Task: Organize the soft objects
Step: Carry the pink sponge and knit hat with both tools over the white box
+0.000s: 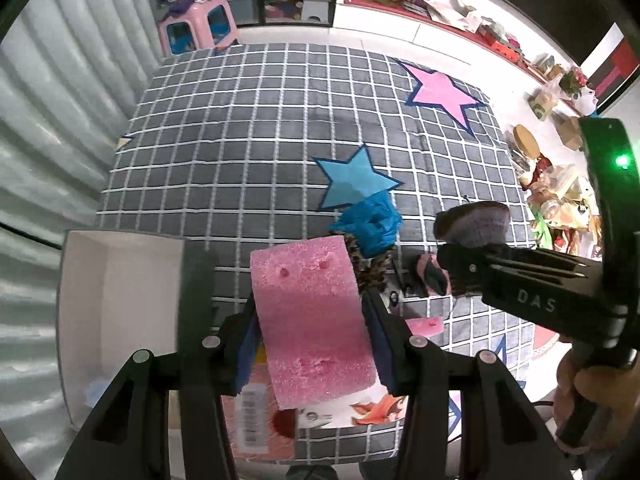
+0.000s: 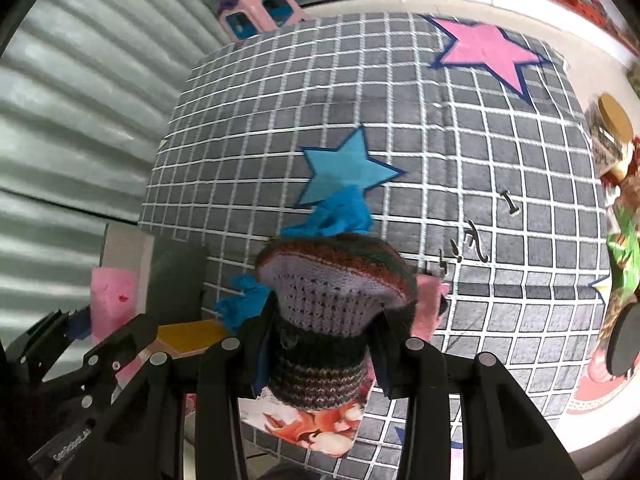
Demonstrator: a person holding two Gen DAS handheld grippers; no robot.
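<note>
Between the blue pads of the left gripper (image 1: 312, 344) sits a pink foam block (image 1: 312, 320), pinched on both long sides and held up above the bedding; its top face carries a few small dents. The right gripper (image 2: 324, 344) is closed on a knitted piece (image 2: 332, 300), lilac at its flared upper part and banded in dark green, brown and grey lower down, where the pads squeeze it. From the left wrist view that same knit shows as a lilac bundle at the tip of the other tool, with a hand (image 1: 588, 392) wrapped round the handle.

Beneath both lies a grey quilt with a white grid (image 1: 240, 140), printed with a blue star (image 1: 352, 178) and a pink star (image 1: 440, 90). A crumpled blue cloth (image 1: 372, 224) rests just below the blue star, touching a leopard-print strip (image 1: 370, 270). A smaller pink foam piece (image 1: 426, 326) lies near the right pad. A white open box (image 1: 120, 312) stands at the quilt's left edge, and a pink stool (image 1: 196, 24) stands beyond the far end
</note>
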